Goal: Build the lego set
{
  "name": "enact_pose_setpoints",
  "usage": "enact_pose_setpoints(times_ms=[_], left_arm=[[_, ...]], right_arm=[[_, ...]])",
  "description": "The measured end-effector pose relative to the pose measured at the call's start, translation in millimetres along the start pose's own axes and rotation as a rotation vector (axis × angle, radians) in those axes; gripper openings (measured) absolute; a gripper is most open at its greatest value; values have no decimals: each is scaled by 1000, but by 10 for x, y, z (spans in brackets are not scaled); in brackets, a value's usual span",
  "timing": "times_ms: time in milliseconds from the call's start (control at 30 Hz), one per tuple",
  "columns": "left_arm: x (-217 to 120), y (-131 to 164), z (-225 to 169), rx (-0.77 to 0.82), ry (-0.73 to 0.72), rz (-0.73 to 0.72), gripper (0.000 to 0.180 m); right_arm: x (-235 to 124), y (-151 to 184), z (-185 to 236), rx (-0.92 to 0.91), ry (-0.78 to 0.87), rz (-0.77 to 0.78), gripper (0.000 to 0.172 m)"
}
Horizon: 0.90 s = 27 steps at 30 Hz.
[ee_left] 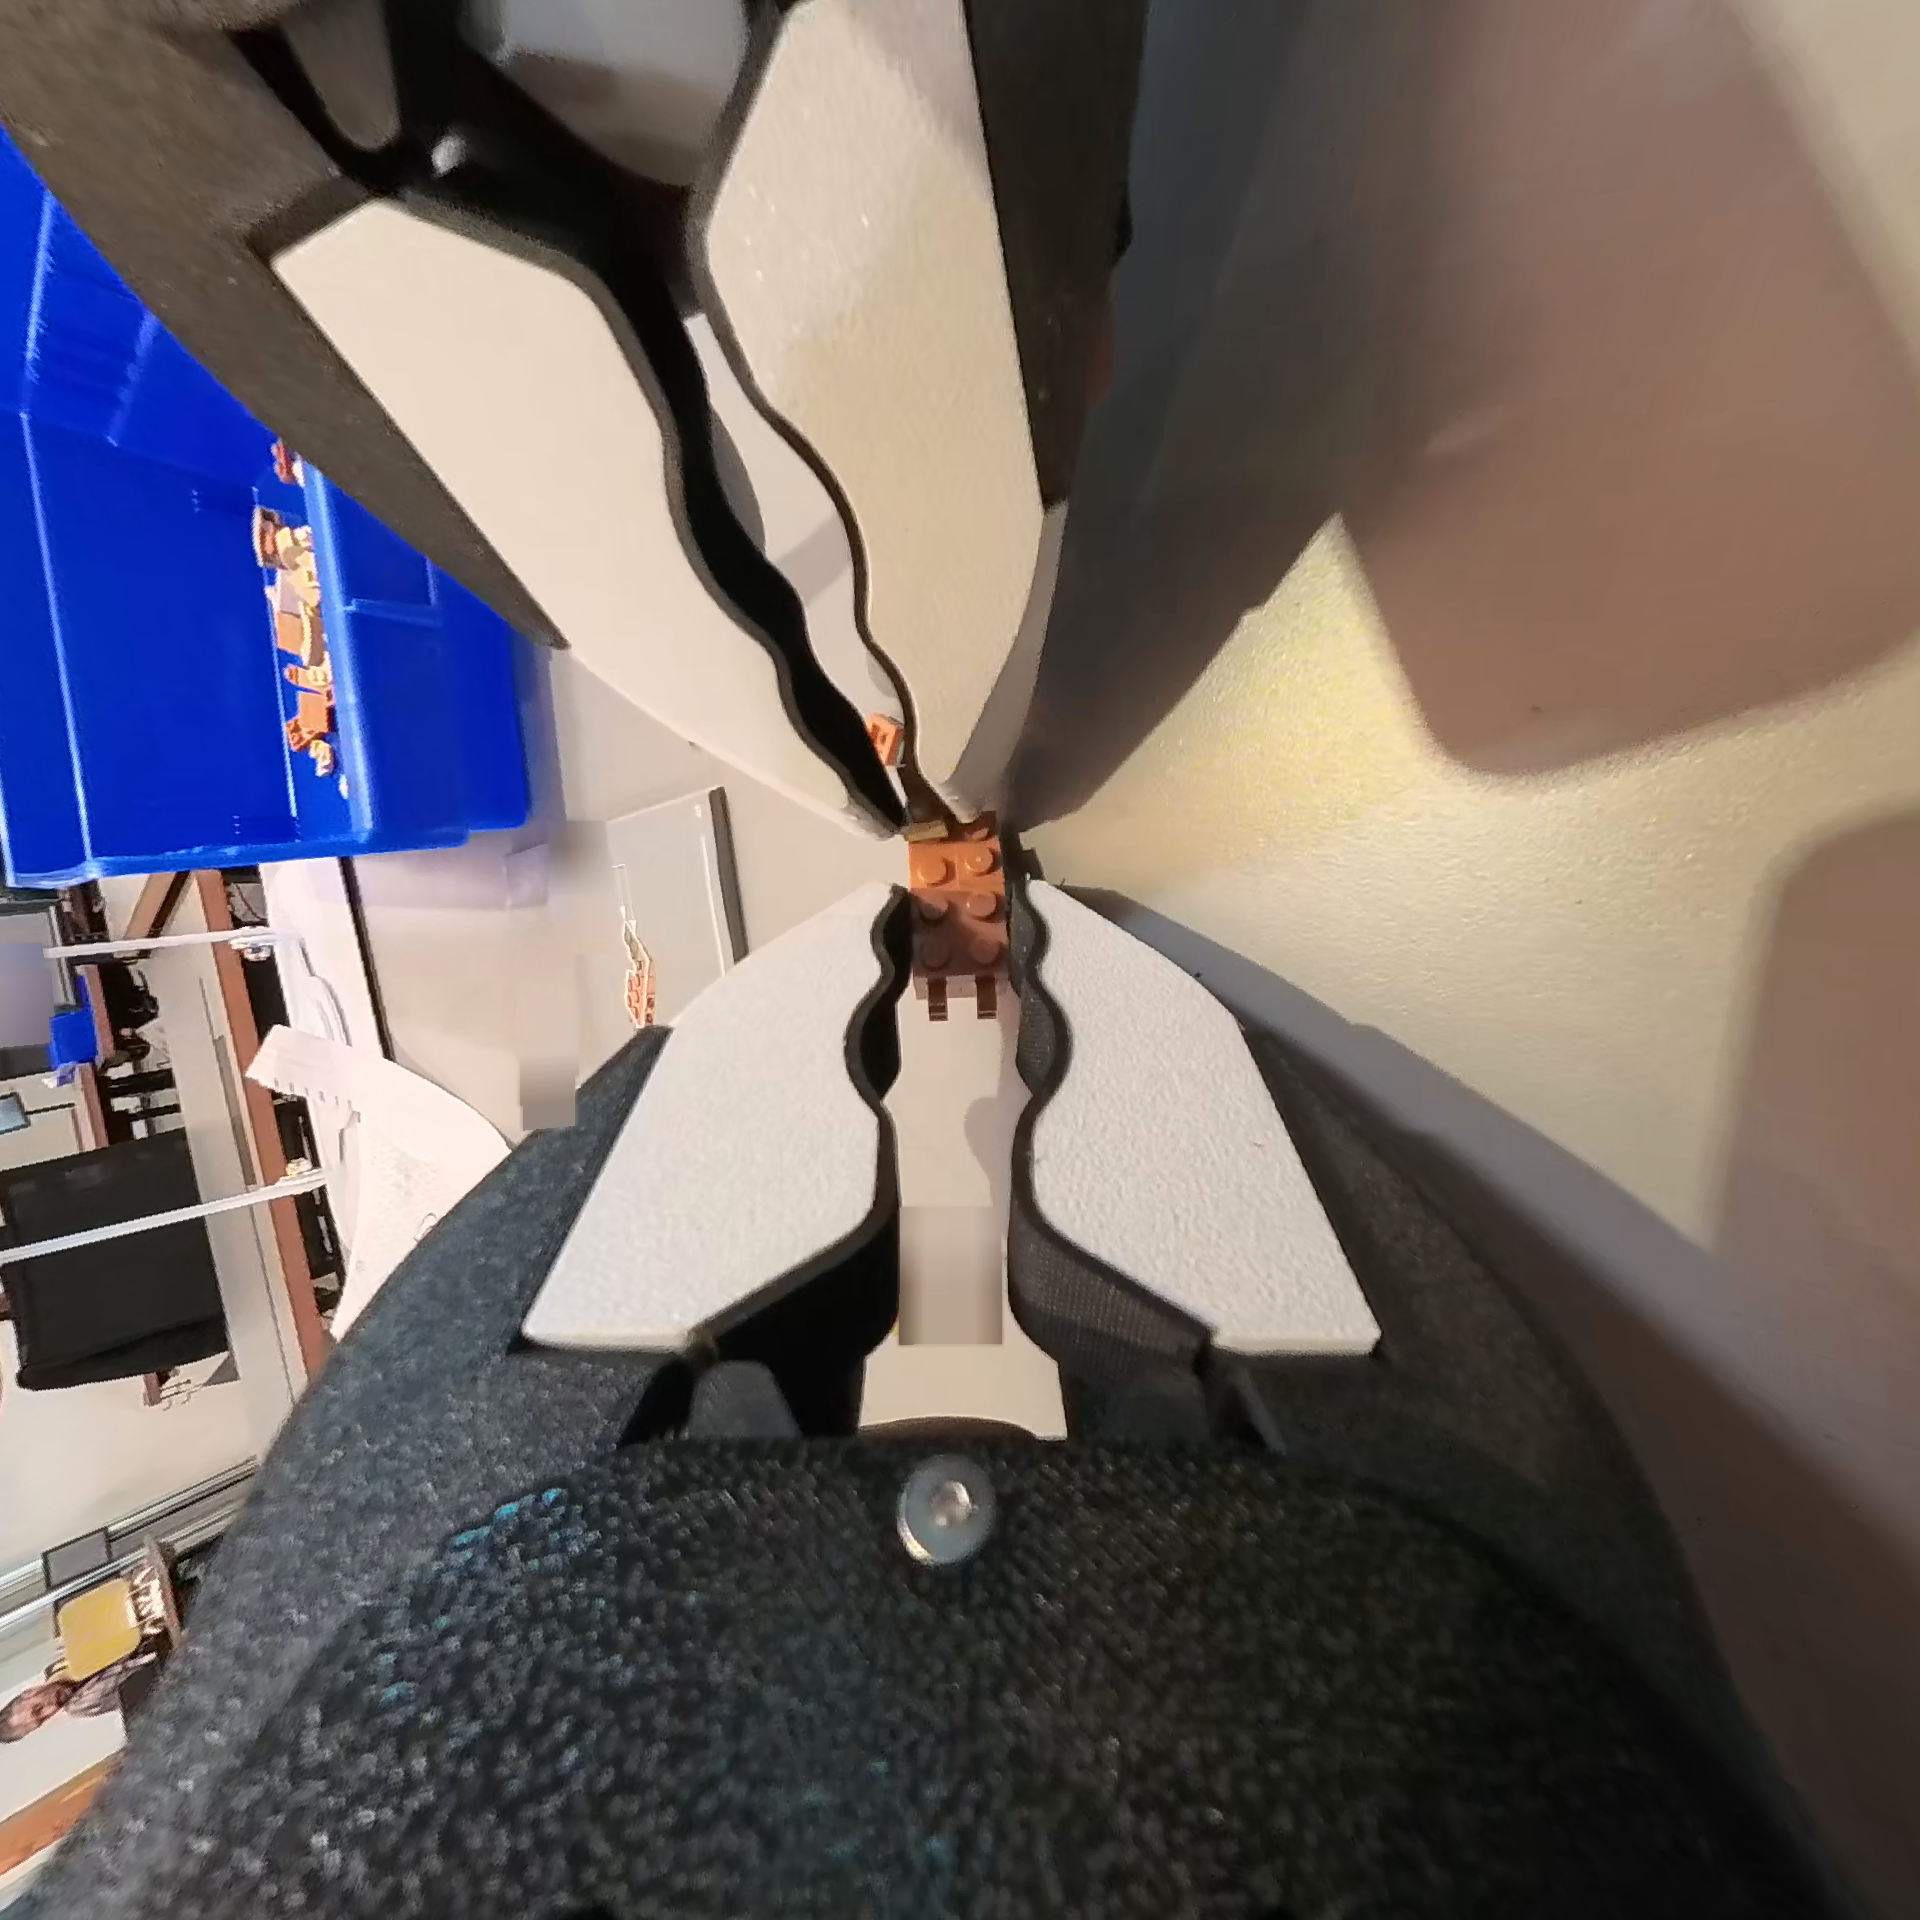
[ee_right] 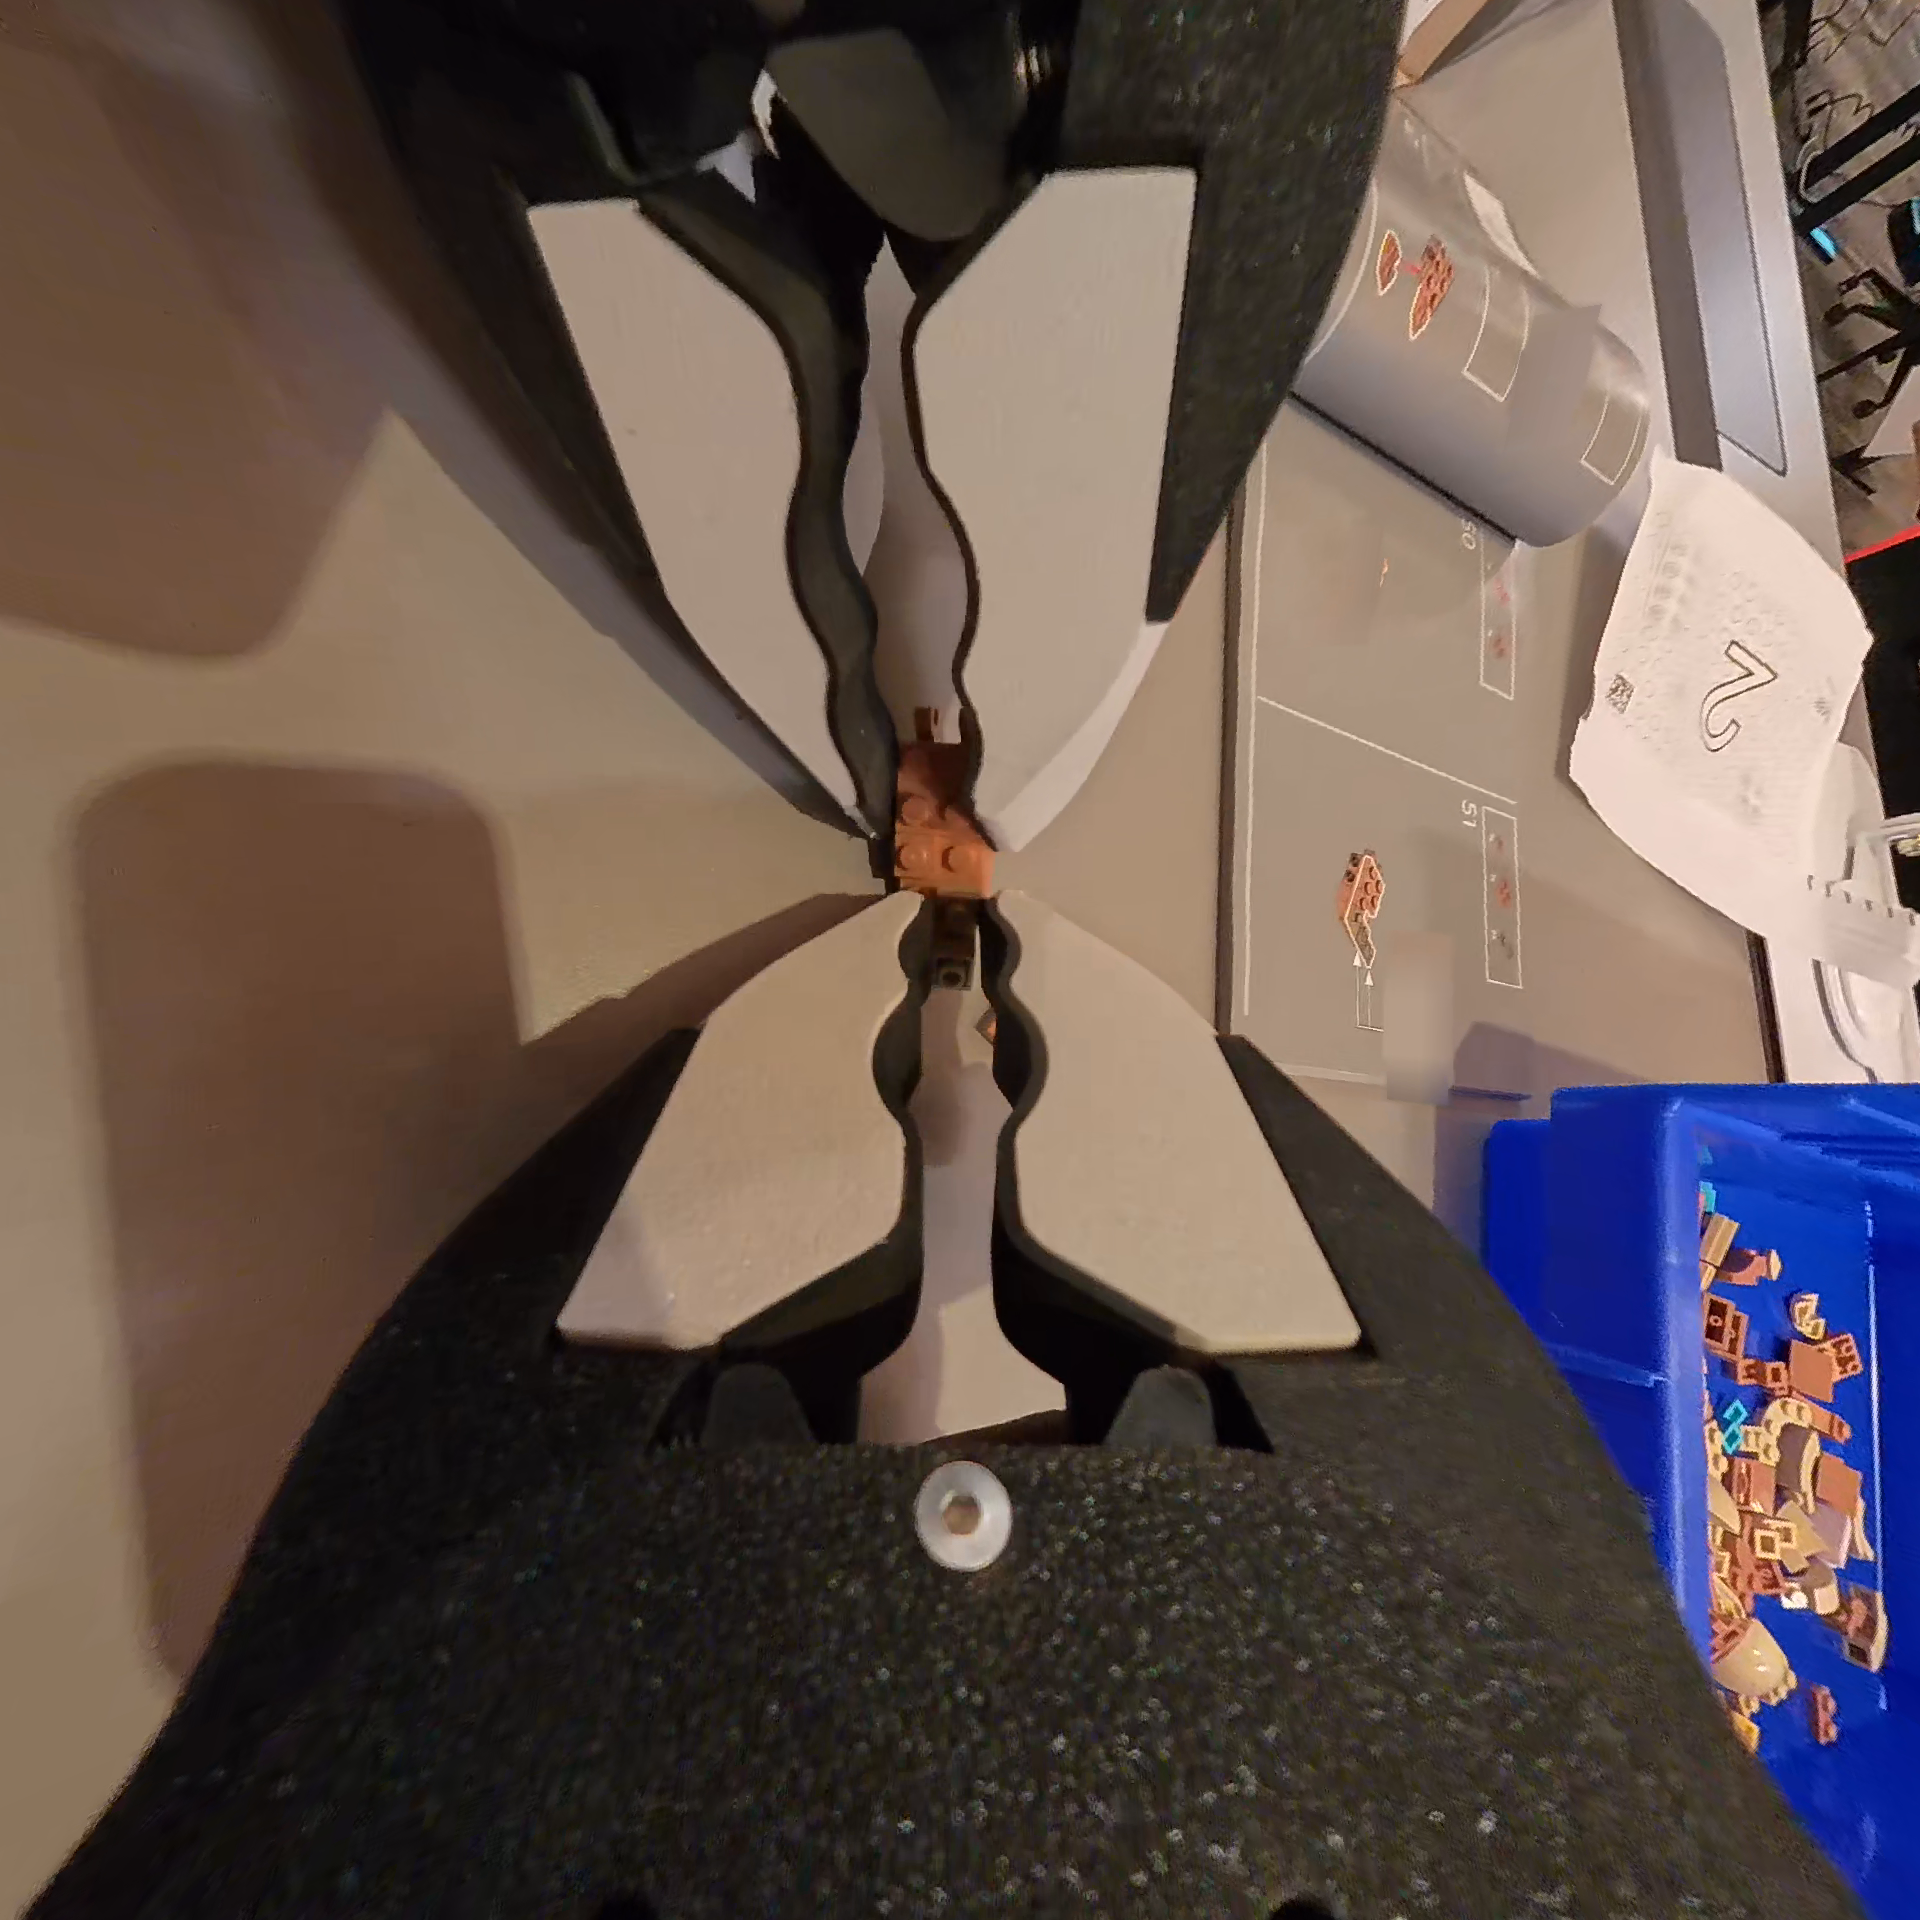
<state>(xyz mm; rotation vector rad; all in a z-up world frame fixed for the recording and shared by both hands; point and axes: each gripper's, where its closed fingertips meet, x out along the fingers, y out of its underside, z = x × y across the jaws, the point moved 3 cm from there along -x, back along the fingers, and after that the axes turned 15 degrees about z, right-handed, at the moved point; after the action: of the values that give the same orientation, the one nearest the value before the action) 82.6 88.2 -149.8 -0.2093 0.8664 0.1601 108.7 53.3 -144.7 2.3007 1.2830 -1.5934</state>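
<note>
1. The left gripper [ee_left: 956,940] has its jaws narrowed onto a reddish-brown studded plate [ee_left: 961,930]; both fingertips press against its sides, and two small clips stick out from the plate's near end.
2. An orange studded plate [ee_left: 954,862] is joined to the far end of the brown one, in the space where the two grippers meet tip to tip.
3. The right gripper [ee_right: 948,940] has its jaws drawn close on a small dark piece [ee_right: 951,961] that adjoins the orange plate [ee_right: 940,857]. Its pads lie along that piece's sides.
4. The joined plates are held in the air between the two grippers, above a pale tabletop [ee_right: 312,707].
5. To the right in the right wrist view lies a grey instruction sheet [ee_right: 1351,727] with building diagrams; a white printed paper [ee_right: 1714,707] lies beyond it.
6. A blue bin [ee_right: 1600,1299] holding loose brown, tan and orange bricks [ee_right: 1777,1496] stands near the right gripper's body. The same bin [ee_left: 156,623] appears at the left edge of the left wrist view.
</note>
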Motion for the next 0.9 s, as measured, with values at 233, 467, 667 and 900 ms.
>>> enact_pose_setpoints(times_ms=[233, 467, 667, 900], left_arm=[[-8, -20, -3, 10, -7, -13, 18], [-25, -34, 4, 52, -44, -24, 17], [-28, -40, -4, 122, -96, -14, 17], [-66, -62, -9, 213, -165, -26, 17]], right_arm=[[-5, 6, 6, 6, -23, -5, 8], [-27, 10, 1, 22, -52, -21, 8], [-26, 12, 8, 28, -68, -19, 8], [-40, 13, 5, 46, -97, -21, 9]])
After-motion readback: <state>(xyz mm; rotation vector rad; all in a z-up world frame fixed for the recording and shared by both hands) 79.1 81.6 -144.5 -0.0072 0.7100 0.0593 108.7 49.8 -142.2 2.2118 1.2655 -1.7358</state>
